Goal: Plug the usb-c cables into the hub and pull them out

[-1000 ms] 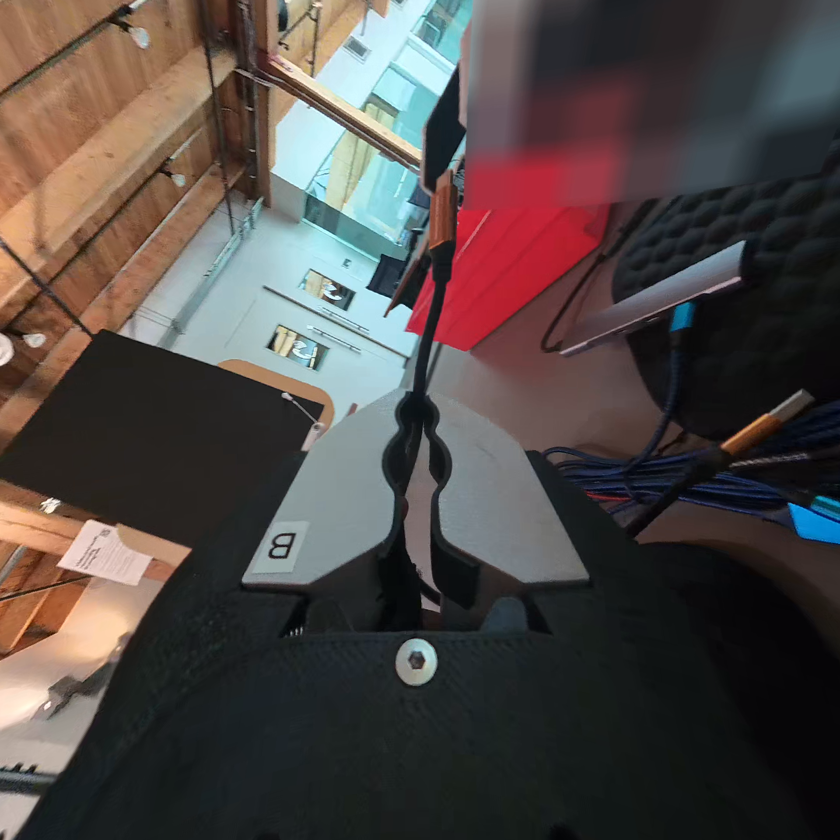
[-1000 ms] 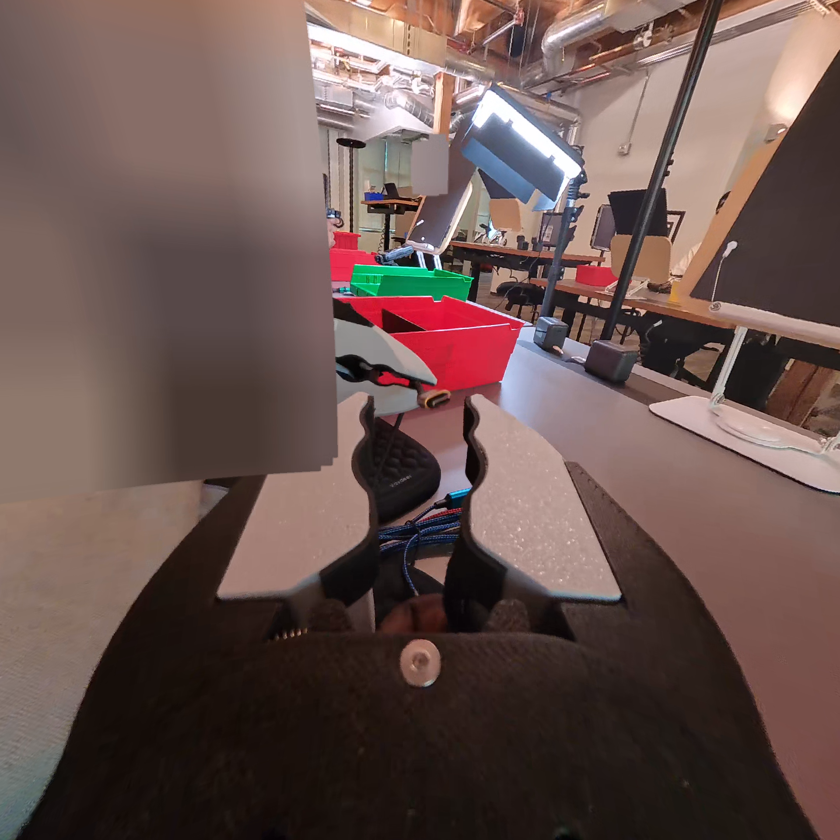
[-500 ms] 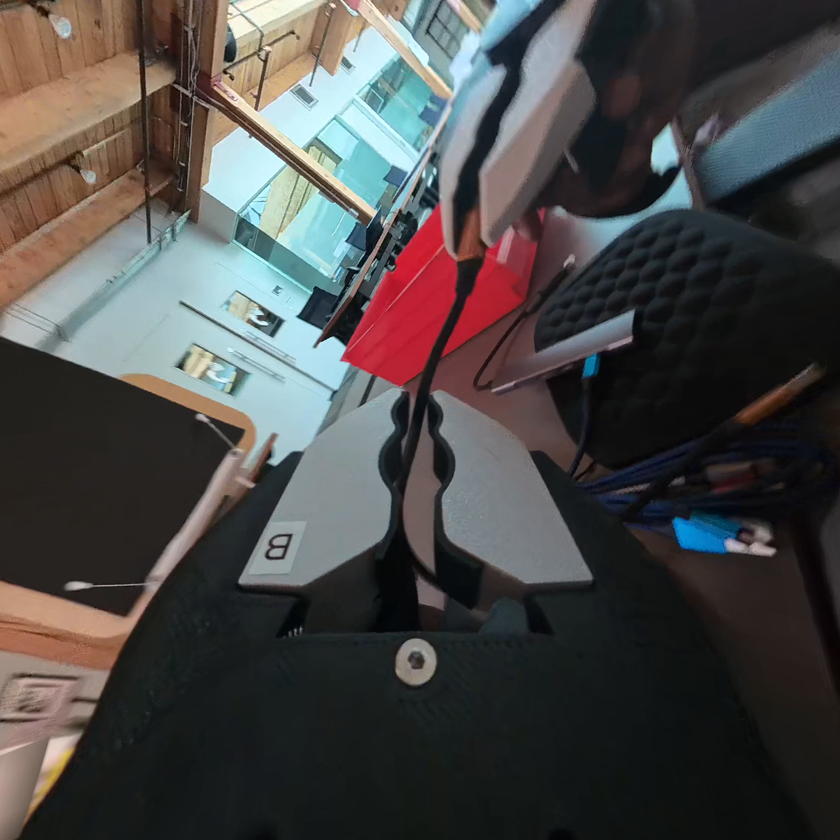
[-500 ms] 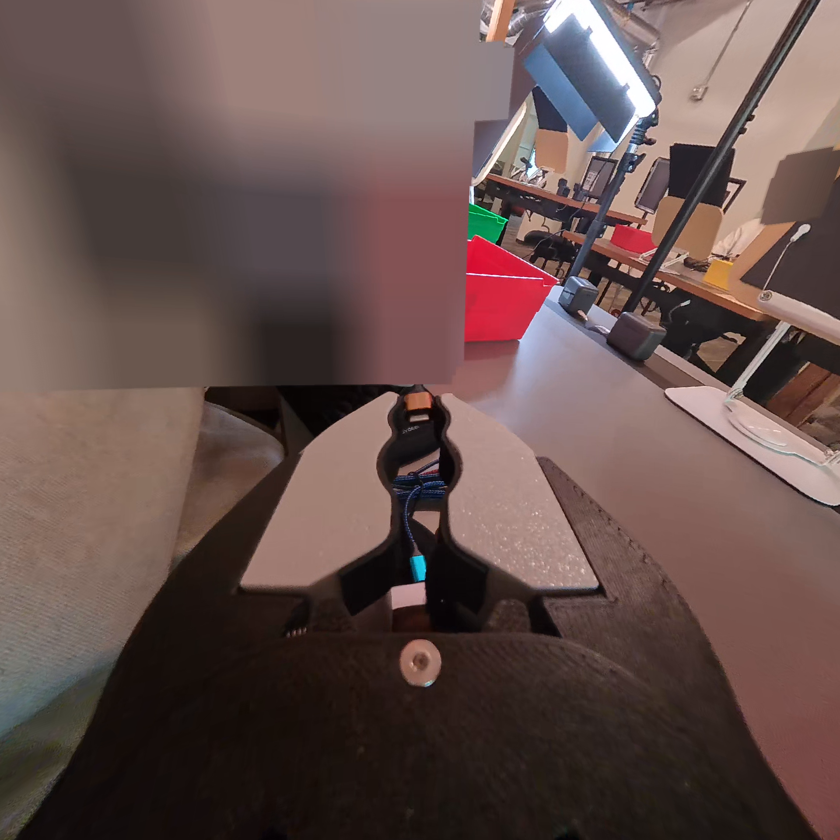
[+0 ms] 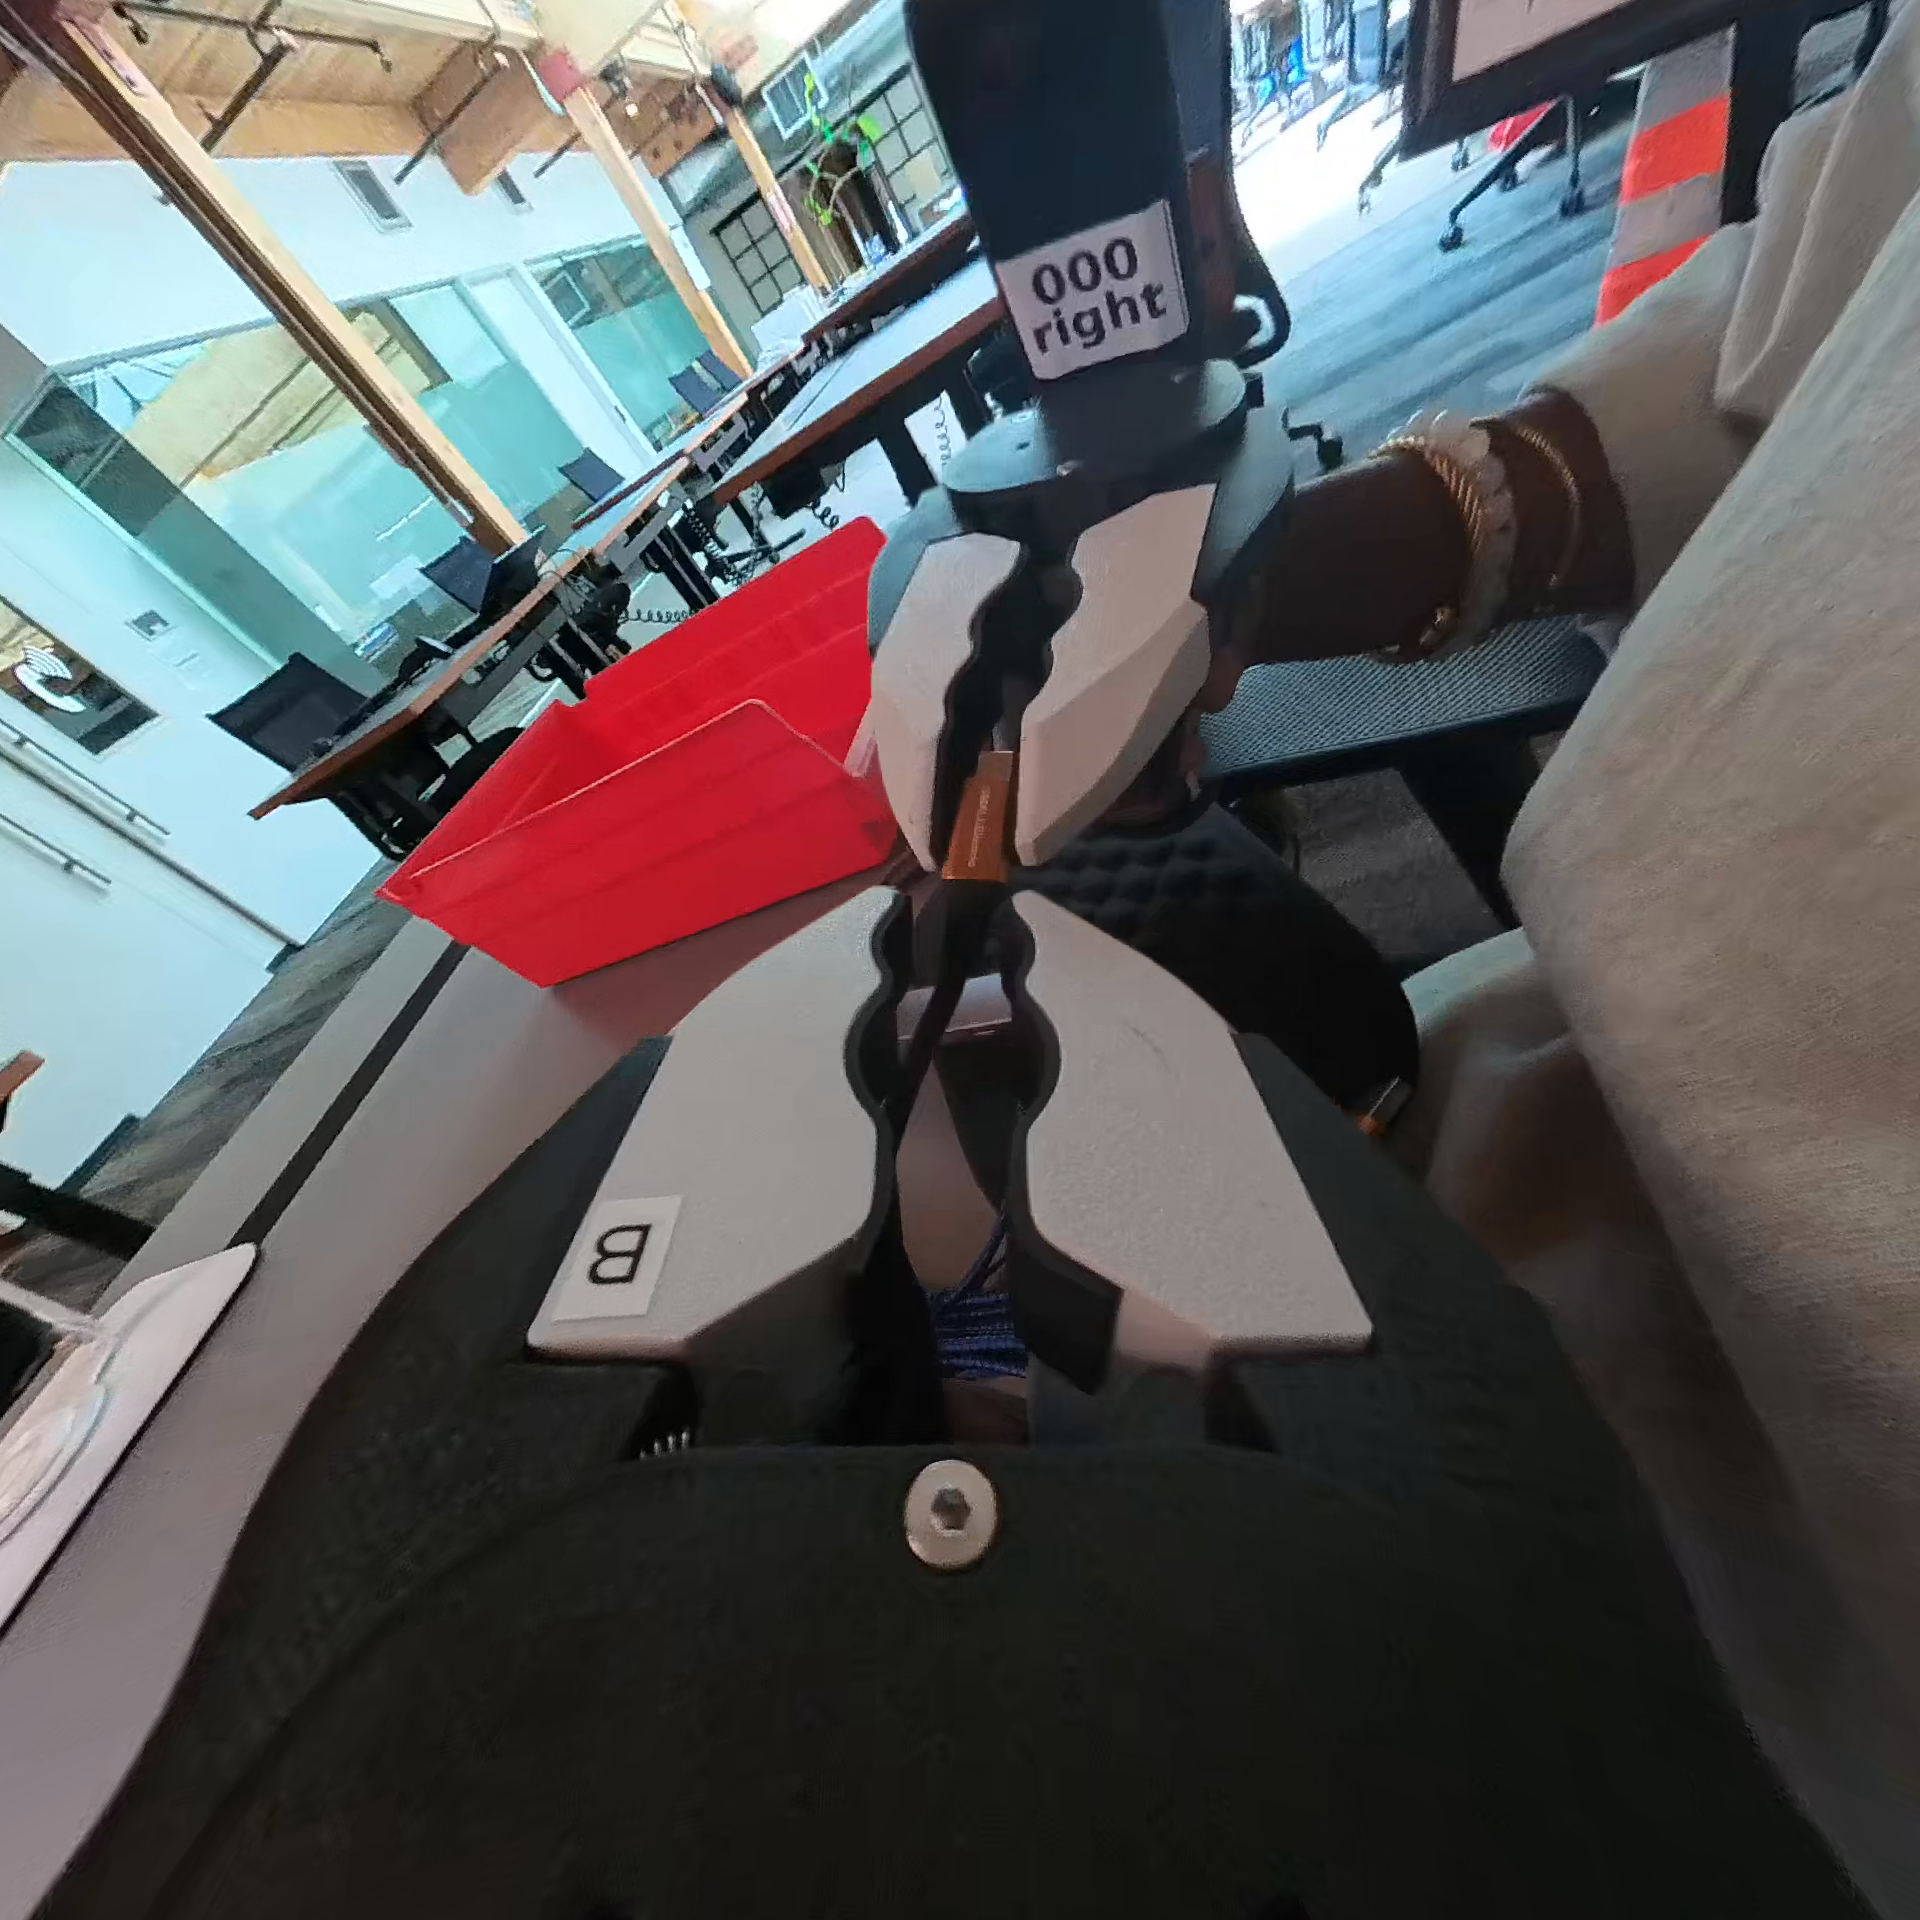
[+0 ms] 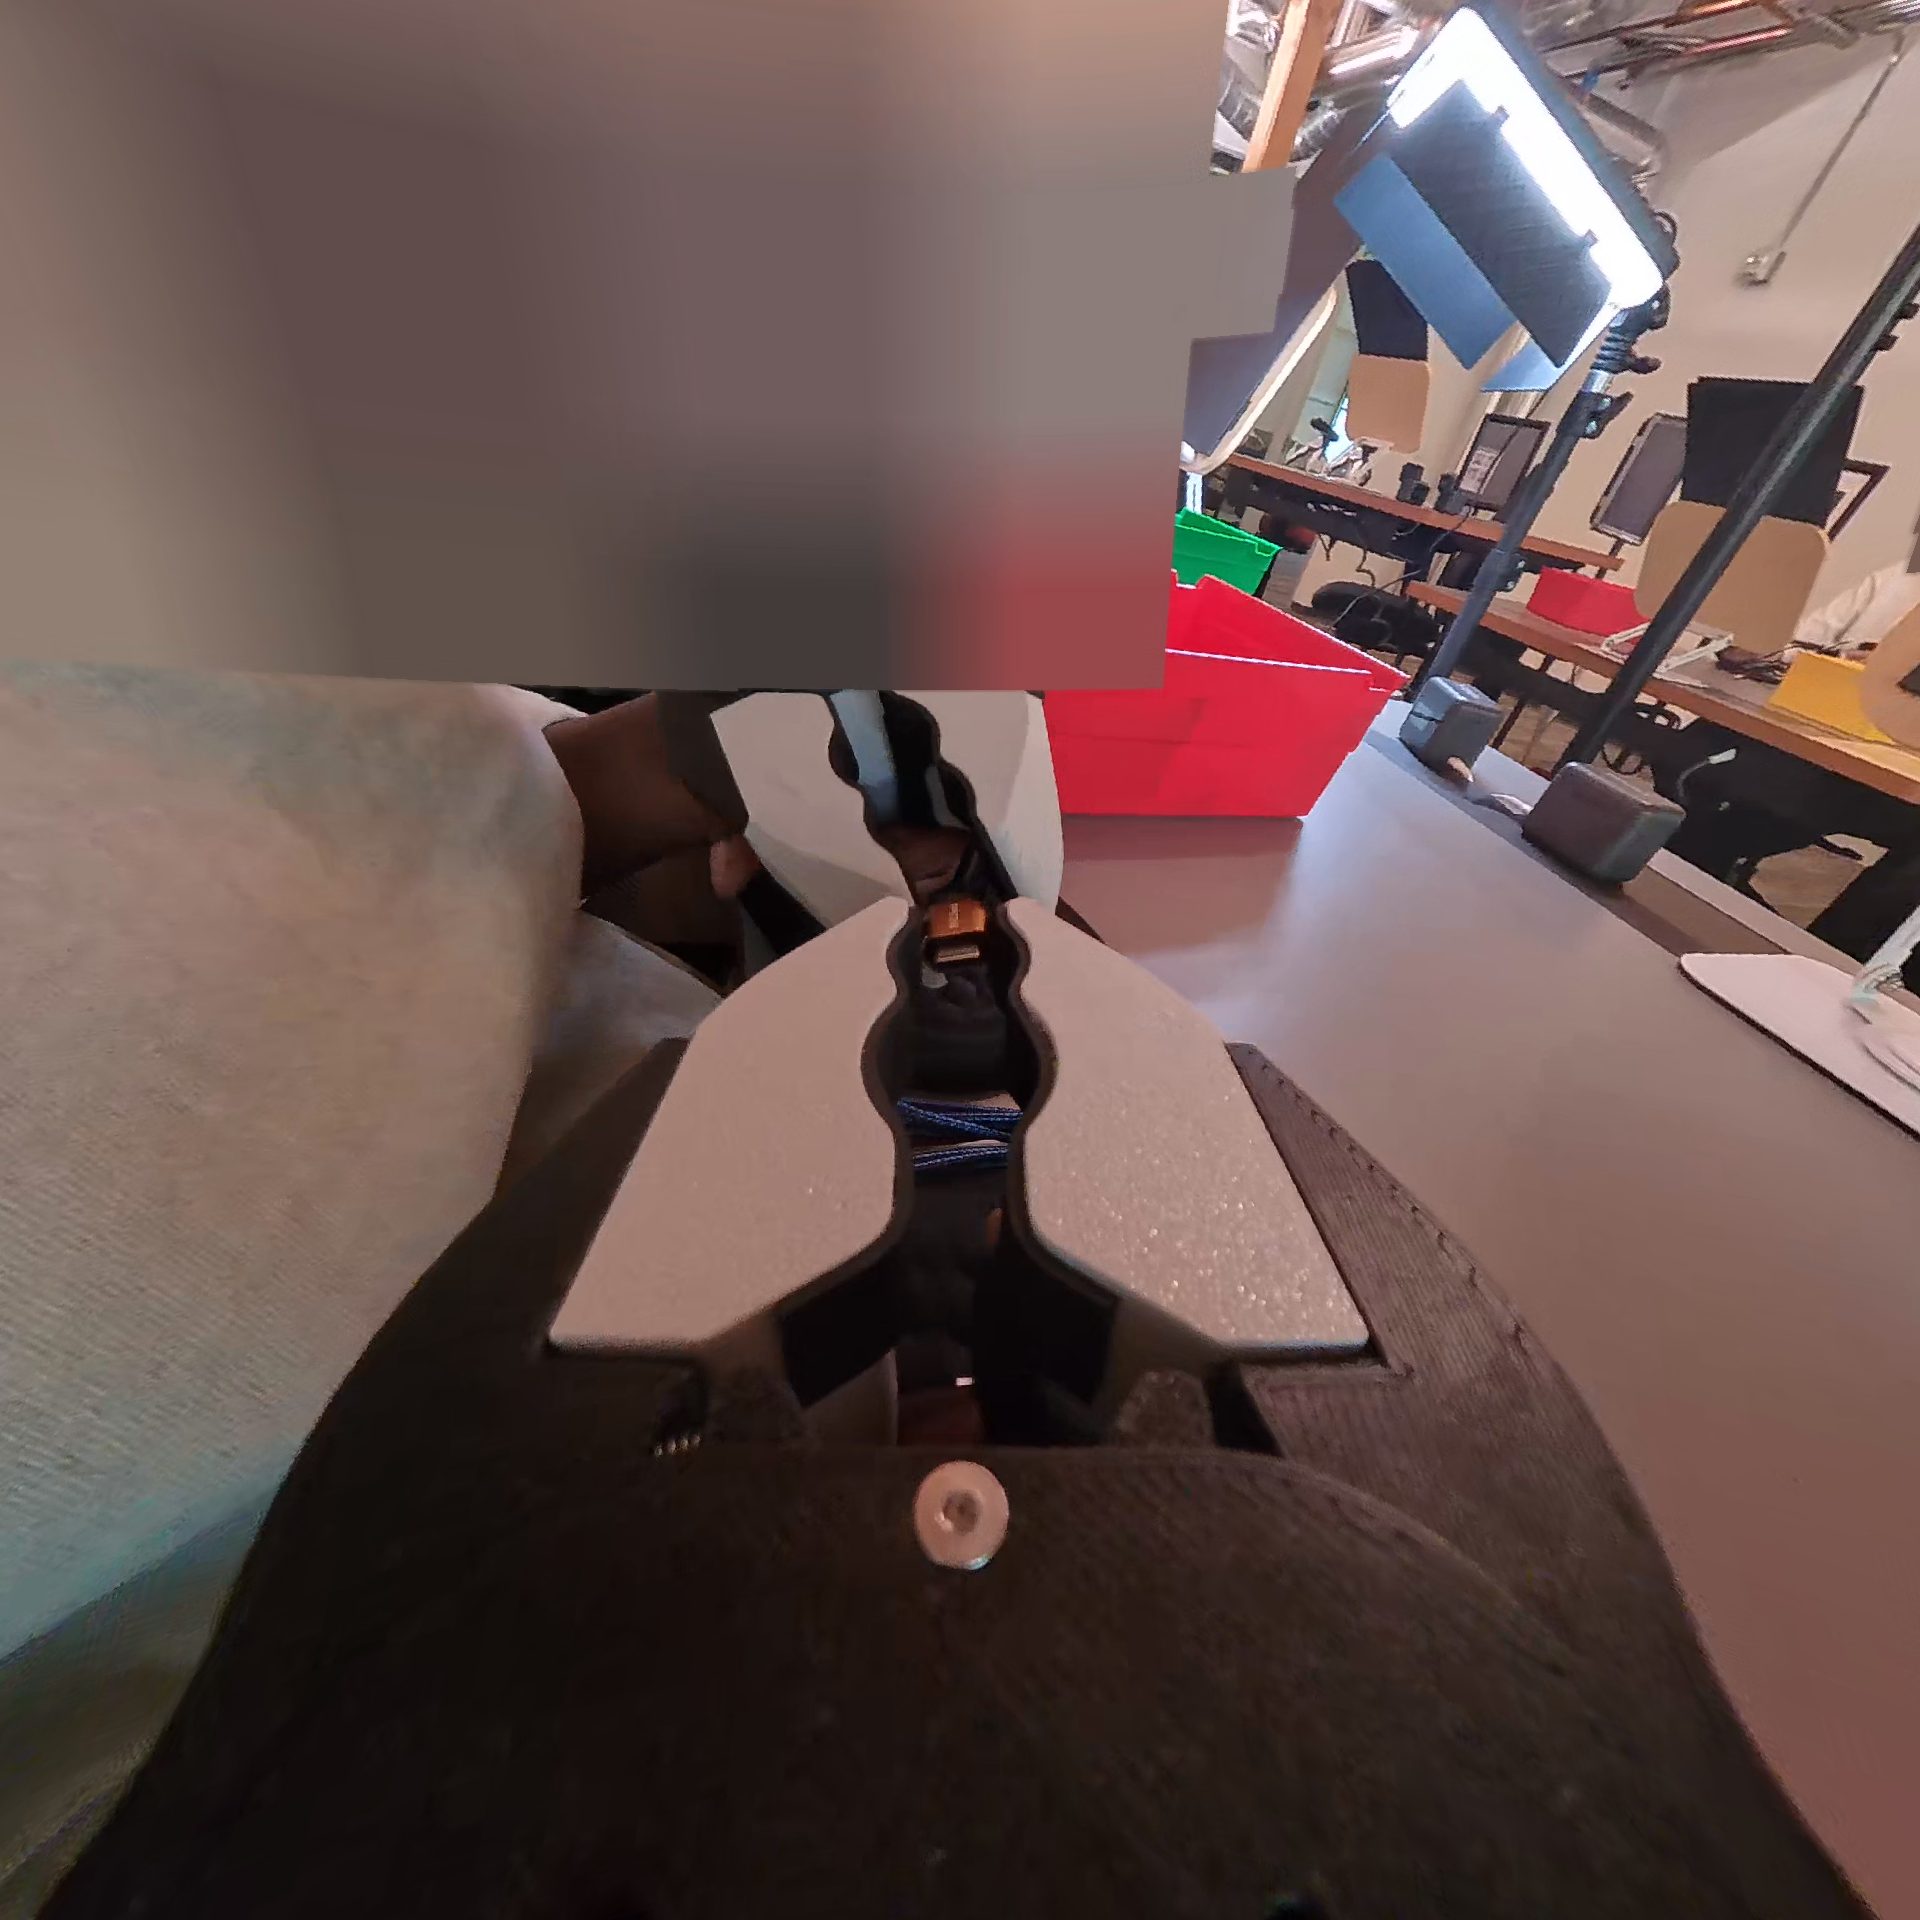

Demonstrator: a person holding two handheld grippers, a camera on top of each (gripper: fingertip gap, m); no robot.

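step: you're mid-handover. The orange plug point(image 5: 979, 823) of the black cable point(image 5: 916, 1049) sits between both grippers, above the table point(image 6: 1455, 1039). Not at the hub yet, by my read.
left gripper point(image 5: 951, 914): nearly closed, pinching the black cable just below the plug; cable runs back through the scalloped gap.
right gripper point(image 5: 971, 842): in the left wrist view it comes down from above, tips clamped on the orange plug body. Right wrist view agrees: plug point(image 6: 954, 923) held at its own tips point(image 6: 951, 920), metal connector end pointing back toward that camera.
hub: only a grey sliver point(image 5: 961, 1013) shows through the left gripper's gap, lying on the table against the black pad point(image 5: 1226, 925). Ports not visible, so I can't tell which are free.
other cables: blue braided bundle point(image 6: 956, 1127) on the table below the right gripper.
next move, my call: let go with the left, then turn the plug with the right so the connector faces the hub's edge. Square it up before pushing.
materials: plug has an anodised orange metal sleeve, small and smooth, so it could twist in the grip. Gripper faces are matt grey with wavy black inner edges. Pad is quilted black fabric. Table is a smooth dark matt top.
background: red plastic bin point(image 5: 665, 821) beyond the pad.
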